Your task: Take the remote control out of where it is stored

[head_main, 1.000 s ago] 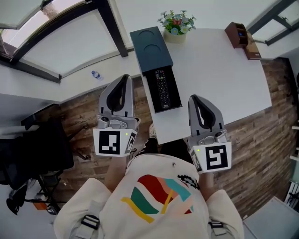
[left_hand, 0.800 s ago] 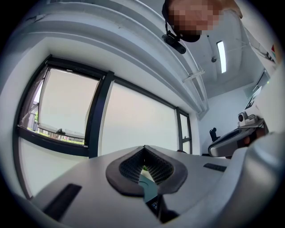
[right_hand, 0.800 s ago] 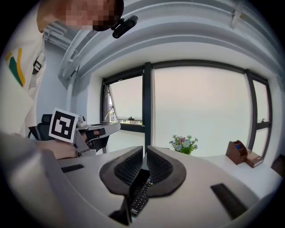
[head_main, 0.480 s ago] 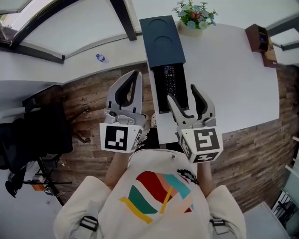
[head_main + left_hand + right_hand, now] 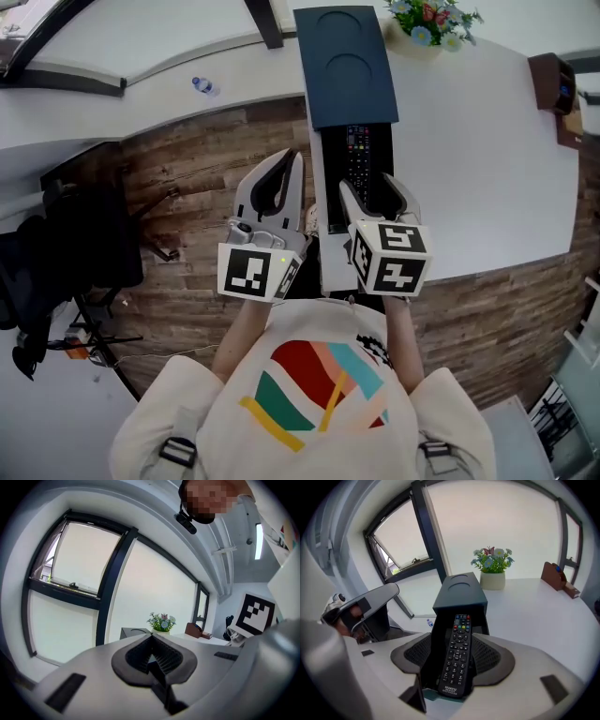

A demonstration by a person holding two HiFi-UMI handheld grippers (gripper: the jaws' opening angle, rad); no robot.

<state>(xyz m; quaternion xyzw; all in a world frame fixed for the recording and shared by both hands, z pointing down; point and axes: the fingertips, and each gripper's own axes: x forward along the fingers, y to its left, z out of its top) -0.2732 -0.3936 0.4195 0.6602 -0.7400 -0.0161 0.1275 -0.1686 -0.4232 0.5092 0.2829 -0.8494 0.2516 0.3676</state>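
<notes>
A pot of flowers (image 5: 433,21) stands at the far edge of the white tabletop (image 5: 487,187), and a brown wooden holder (image 5: 561,94) sits near its right corner. A small water bottle (image 5: 203,87) lies on the pale window ledge (image 5: 141,42). A black chair (image 5: 66,272) stands on the wood-plank floor (image 5: 197,178).

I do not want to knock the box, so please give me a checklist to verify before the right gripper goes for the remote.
1. Remote uncovered in the slid-out tray: ok.
2. Right gripper open: ok; its jaws have just been opening, and the pads do not press on the remote.
3. Remote lined up between the jaws: ok in the right gripper view.
4. Pads low enough to grip: cannot tell.
5. Box steadied: not ok; left gripper is shut, empty, beside the table.
</notes>
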